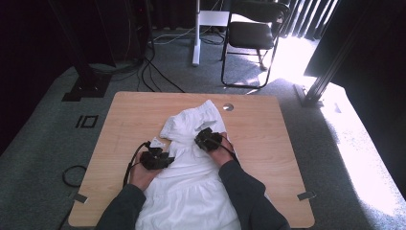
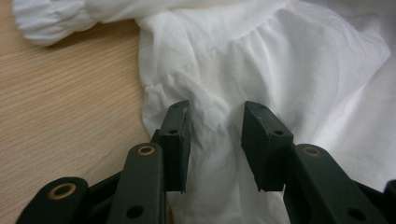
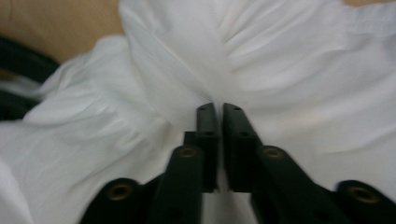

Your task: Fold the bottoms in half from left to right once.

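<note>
A white garment (image 1: 191, 177) with gathered seams lies spread on the wooden table (image 1: 129, 115), running from the middle to the front edge. My left gripper (image 1: 163, 158) rests at its left edge. In the left gripper view this gripper (image 2: 215, 135) is open, with wrinkled cloth (image 2: 289, 60) lying between and beyond the jaws, which do not press on it. My right gripper (image 1: 205, 139) sits on the upper middle of the garment. In the right gripper view its jaws (image 3: 218, 114) are shut, pinching a raised fold of the white cloth (image 3: 187, 60).
A round metal grommet (image 1: 228, 107) sits in the table near the far edge. Beyond the table stand a black folding chair (image 1: 251, 33), a white stand leg (image 1: 195, 52) and dark frame posts. Cables (image 1: 72, 175) lie on the grey carpet at the left.
</note>
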`<state>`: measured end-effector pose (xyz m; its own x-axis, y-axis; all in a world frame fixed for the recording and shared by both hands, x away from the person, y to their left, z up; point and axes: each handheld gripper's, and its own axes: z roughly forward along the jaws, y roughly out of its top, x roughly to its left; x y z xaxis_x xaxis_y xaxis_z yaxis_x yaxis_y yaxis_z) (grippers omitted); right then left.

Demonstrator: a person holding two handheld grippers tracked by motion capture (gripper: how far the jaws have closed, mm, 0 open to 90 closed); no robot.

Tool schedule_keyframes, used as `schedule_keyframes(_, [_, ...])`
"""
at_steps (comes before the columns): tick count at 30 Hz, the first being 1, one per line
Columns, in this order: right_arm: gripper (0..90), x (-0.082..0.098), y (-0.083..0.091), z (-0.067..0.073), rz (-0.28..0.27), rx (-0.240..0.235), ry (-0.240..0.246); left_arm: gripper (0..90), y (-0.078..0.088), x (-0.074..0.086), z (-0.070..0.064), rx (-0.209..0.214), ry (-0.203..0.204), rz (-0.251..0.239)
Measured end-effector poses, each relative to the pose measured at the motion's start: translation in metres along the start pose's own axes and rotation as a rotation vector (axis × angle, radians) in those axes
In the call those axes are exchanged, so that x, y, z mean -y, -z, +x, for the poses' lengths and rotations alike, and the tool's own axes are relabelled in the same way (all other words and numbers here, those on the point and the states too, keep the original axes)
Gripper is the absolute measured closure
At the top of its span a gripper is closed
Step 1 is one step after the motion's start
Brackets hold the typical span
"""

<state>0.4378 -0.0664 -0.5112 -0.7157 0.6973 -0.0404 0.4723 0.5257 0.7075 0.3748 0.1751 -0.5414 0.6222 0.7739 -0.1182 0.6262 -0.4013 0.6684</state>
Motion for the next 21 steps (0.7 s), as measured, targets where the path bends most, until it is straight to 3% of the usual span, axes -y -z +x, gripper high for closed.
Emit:
schedule_keyframes(2, [89.1,-0.003,0.013,-0.012,-0.042,0.025,-0.039,63.3,0.001,0.000,-0.001,-0.004,-0.009,0.005])
schedule_keyframes(3, [89.1,-0.004,0.030,-0.029,-0.107,0.052,-0.108,63.3,0.001,0.001,-0.001,-0.006,-0.016,0.010])
schedule_keyframes(4, [89.1,-0.003,0.037,-0.037,-0.127,0.069,-0.136,63.4,0.001,0.001,-0.001,-0.006,-0.016,0.010])
schedule_keyframes(6, [89.2,-0.001,0.041,-0.044,-0.133,0.090,-0.151,63.7,0.001,0.002,-0.002,-0.007,-0.020,0.011])
schedule_keyframes(7, [89.2,0.006,0.045,-0.058,-0.127,0.131,-0.182,64.1,0.002,0.002,-0.003,-0.007,-0.022,0.013])
schedule_keyframes(8, [89.2,0.018,0.045,-0.076,-0.115,0.128,-0.250,64.4,0.002,0.002,-0.004,-0.006,-0.029,0.017])
schedule_keyframes(9, [89.2,0.018,0.045,-0.076,-0.115,0.128,-0.250,64.3,0.002,0.002,-0.004,-0.006,-0.029,0.017])
schedule_keyframes(11, [89.1,0.034,0.039,-0.091,-0.080,0.124,-0.297,63.5,0.001,0.002,-0.006,0.006,-0.029,0.016])
schedule_keyframes(14, [87.2,0.059,0.024,-0.103,-0.026,0.122,-0.334,60.2,0.000,-0.001,-0.006,0.011,-0.039,0.034])
schedule_keyframes(15, [87.2,0.059,0.024,-0.103,-0.026,0.122,-0.334,59.5,0.000,-0.001,-0.006,0.011,-0.039,0.034])
schedule_keyframes(16, [76.2,0.064,0.021,-0.104,-0.035,0.132,-0.356,58.4,0.001,-0.003,-0.006,0.006,-0.045,0.042])
schedule_keyframes(17, [76.2,0.064,0.021,-0.104,-0.035,0.132,-0.356,58.4,0.002,-0.004,-0.005,0.001,-0.047,0.042])
schedule_keyframes(18, [66.7,0.064,0.025,-0.105,-0.062,0.148,-0.397,57.4,0.004,-0.005,-0.005,-0.006,-0.051,0.037])
schedule_keyframes(19, [66.7,0.064,0.025,-0.105,-0.062,0.148,-0.397,57.4,0.006,-0.007,-0.003,-0.011,-0.053,0.032])
schedule_keyframes(20, [58.5,0.062,0.036,-0.104,-0.111,0.149,-0.433,56.8,0.010,-0.012,-0.001,-0.026,-0.052,0.016])
schedule_keyframes(21, [58.5,0.062,0.036,-0.104,-0.111,0.149,-0.433,56.8,0.010,-0.012,-0.001,-0.026,-0.052,0.016])
